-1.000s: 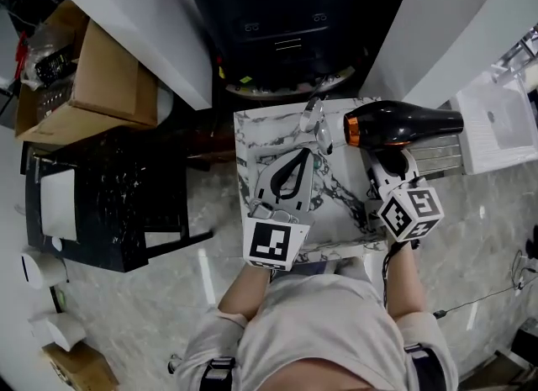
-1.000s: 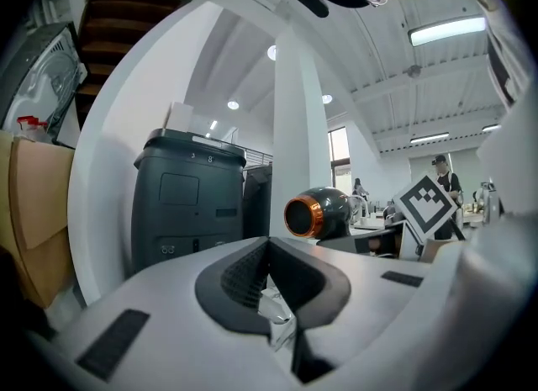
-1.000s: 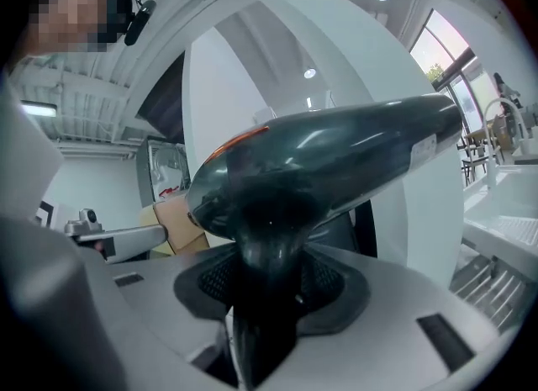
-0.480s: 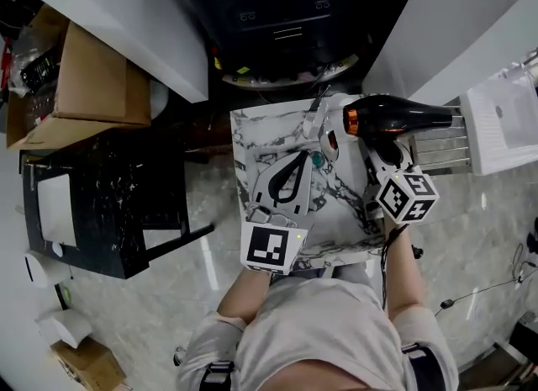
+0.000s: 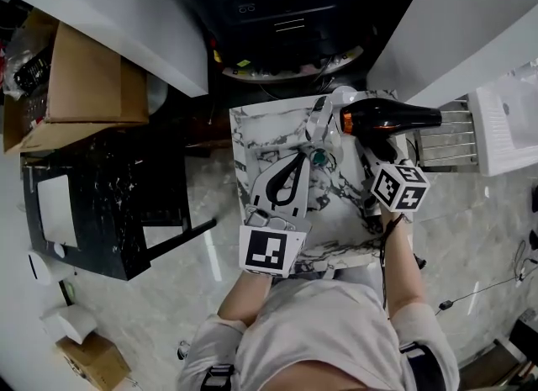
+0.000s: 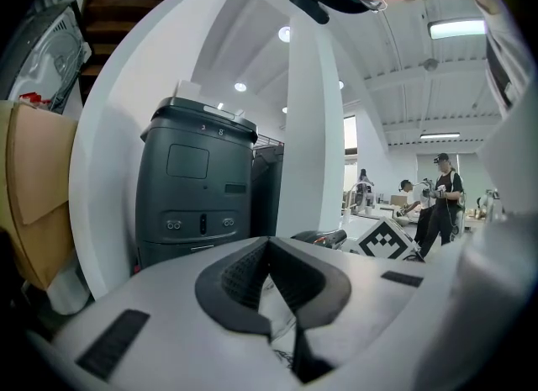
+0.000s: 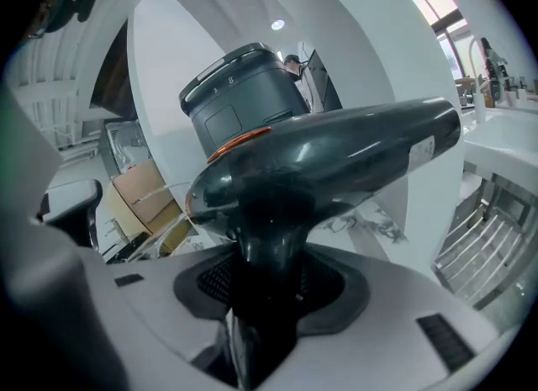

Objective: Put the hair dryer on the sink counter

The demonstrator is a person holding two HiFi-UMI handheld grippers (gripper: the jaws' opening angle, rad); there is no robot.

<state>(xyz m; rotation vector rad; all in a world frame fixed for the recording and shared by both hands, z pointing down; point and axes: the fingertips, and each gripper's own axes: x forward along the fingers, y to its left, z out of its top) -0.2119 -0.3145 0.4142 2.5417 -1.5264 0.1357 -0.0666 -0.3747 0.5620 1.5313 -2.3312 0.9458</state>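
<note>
The black hair dryer [image 5: 391,118] with an orange ring at its rear hangs over the far right corner of the marble-patterned counter top [image 5: 269,127], nozzle pointing right. My right gripper [image 5: 376,150] is shut on its handle from below. In the right gripper view the hair dryer [image 7: 336,158] fills the middle and its handle sits clamped between the pads of the right gripper [image 7: 265,284]. My left gripper [image 5: 304,159] hovers over the marble's middle, jaws shut with nothing between them. In its own view the left gripper [image 6: 271,250] shows its pads meeting.
A chrome faucet-like fitting [image 5: 319,122] stands on the marble by the dryer's rear. A wire rack [image 5: 450,141] and a white basin [image 5: 504,124] lie to the right. A dark grey machine [image 5: 286,19] stands behind, with a cardboard box [image 5: 84,78] and black cart [image 5: 101,204] at left.
The right gripper has carried the hair dryer a little left and farther over the marble's right corner. The left gripper has stayed over the marble's middle.
</note>
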